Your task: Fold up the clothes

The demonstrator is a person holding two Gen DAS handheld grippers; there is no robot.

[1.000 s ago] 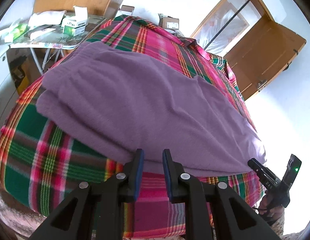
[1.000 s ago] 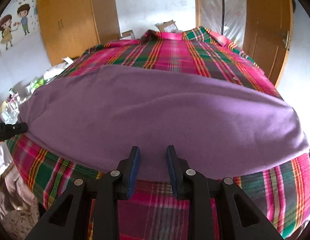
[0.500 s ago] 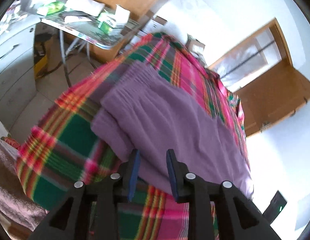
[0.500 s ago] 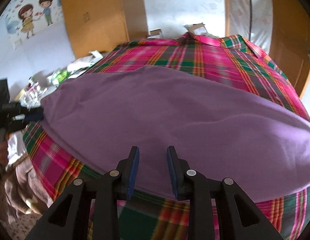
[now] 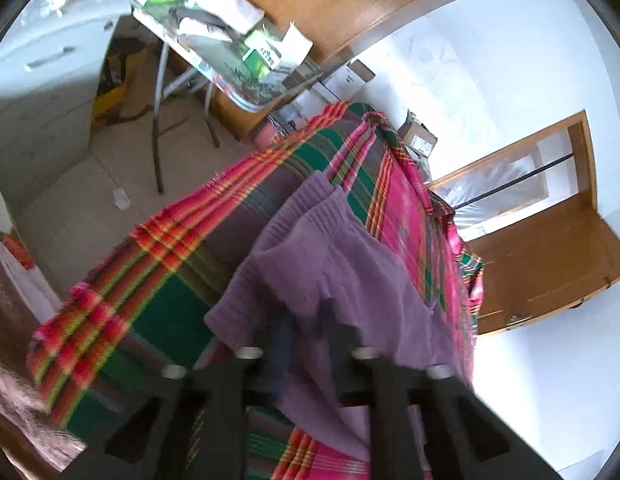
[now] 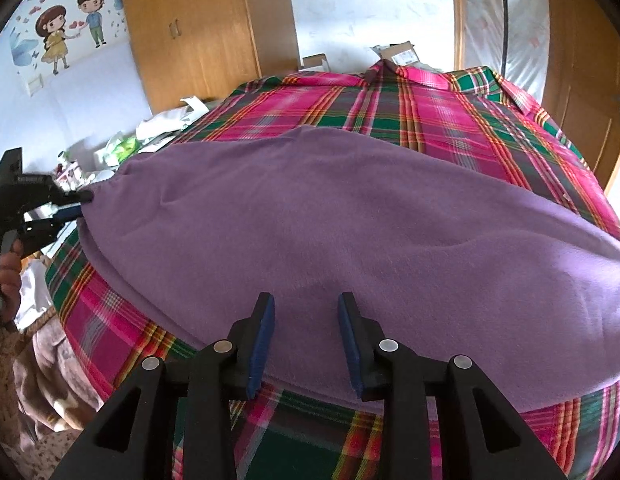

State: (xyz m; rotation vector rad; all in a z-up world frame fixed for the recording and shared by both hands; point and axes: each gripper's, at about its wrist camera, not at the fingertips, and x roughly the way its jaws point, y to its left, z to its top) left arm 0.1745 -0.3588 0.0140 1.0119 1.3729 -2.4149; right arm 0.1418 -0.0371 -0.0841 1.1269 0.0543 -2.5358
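Note:
A purple garment [image 6: 349, 220] lies spread flat on a pink and green plaid cloth [image 6: 449, 112]. In the left wrist view its ribbed waistband end [image 5: 310, 216] points away from me. My left gripper [image 5: 306, 320] is blurred, and its fingers straddle the near corner of that end with a gap between them. The right wrist view shows the same gripper [image 6: 76, 204] at the garment's left tip, held by a hand [image 6: 8, 276]. My right gripper [image 6: 306, 332] hovers open over the garment's near long edge, with nothing between its fingers.
A folding table [image 5: 230, 60] loaded with boxes and bags stands to the left of the plaid surface. Wooden wardrobes [image 6: 198, 32] and a wooden door [image 5: 549, 264] line the walls. Cardboard boxes [image 6: 397, 54] sit behind the far edge. Brown fabric [image 6: 50, 364] hangs at the lower left.
My left gripper has swung leftward along the garment to its waistband corner and now sits over that corner. The right gripper has shifted slightly left and stays open.

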